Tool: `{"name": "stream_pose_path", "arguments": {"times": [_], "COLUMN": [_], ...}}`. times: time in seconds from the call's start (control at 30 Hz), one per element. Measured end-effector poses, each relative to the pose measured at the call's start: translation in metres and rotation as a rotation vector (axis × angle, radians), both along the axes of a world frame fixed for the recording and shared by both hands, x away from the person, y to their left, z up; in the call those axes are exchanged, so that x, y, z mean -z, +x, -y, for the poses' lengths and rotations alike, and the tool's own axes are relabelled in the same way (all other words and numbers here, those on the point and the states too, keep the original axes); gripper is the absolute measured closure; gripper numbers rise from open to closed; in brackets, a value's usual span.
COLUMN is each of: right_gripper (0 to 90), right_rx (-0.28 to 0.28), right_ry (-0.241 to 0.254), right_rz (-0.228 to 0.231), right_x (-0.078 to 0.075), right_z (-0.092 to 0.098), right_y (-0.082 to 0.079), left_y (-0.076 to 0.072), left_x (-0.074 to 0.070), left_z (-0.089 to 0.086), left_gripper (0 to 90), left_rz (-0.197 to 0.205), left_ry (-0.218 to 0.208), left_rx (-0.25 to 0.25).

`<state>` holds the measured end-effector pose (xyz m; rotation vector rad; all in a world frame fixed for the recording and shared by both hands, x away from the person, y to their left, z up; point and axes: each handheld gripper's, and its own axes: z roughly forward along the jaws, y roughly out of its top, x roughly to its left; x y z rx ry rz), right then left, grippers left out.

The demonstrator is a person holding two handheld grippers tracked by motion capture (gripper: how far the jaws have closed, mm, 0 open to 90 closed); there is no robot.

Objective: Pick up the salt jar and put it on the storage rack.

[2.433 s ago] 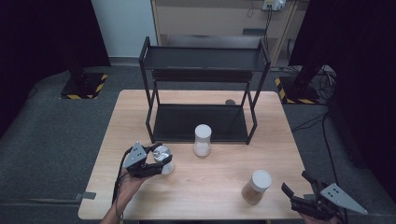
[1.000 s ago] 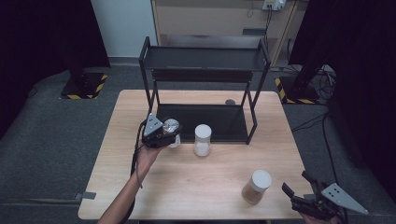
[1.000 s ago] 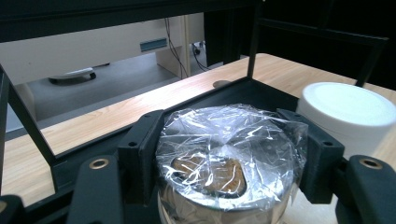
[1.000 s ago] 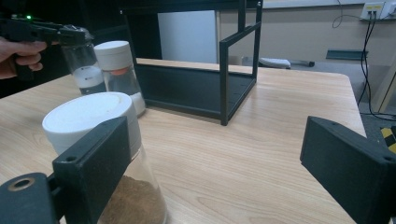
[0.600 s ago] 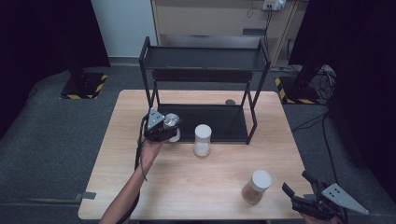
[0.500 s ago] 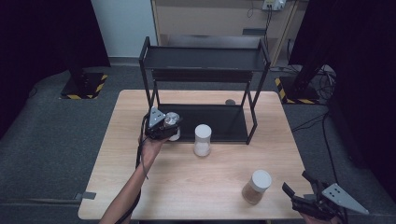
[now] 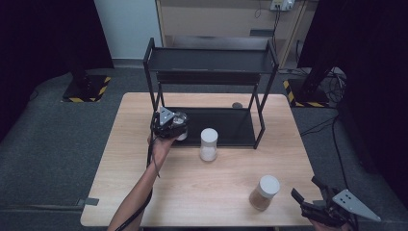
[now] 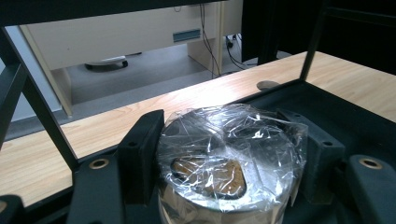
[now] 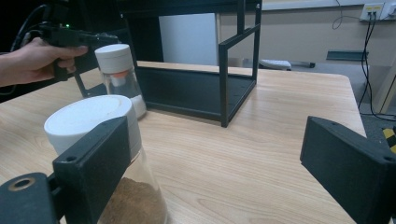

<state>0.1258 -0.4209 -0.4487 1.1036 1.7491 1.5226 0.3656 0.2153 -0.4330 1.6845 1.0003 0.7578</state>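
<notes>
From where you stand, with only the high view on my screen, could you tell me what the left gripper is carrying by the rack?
Observer: The left gripper is shut on a metal can with crinkled clear film over its top; something brown shows beneath the film.
Operator: Thank you. Where is the can relative to the rack?
Observer: It is at the open front of the rack's lower shelf; whether it rests on it I cannot tell.
Operator: And the right gripper?
Observer: The right gripper is open, with the brown-powder jar behind its left finger, not between the two.
</notes>
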Motion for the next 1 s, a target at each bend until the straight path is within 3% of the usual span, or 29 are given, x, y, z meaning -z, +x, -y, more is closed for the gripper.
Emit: {"name": "stream_pose_path", "arguments": {"times": [0.63,1.0], "right_gripper": [9.1,9.1], "right_rx": [-0.005,-0.005], "right_ry": [0.002,-0.001], "right_rz": [0.002,0.003], "right_x": [0.001,0.000], "right_z": [0.001,0.000], "right_y": [0.000,0.000], "left_y": [0.013,0.013], "left_x": [0.012,0.017], "left_z": [0.010,0.007], "left_gripper": [33.8,33.7], "left_rz": [-0.006,-0.013], "left_ry": [0.029,-0.002], "left_rx": [-0.032,-0.047]}}
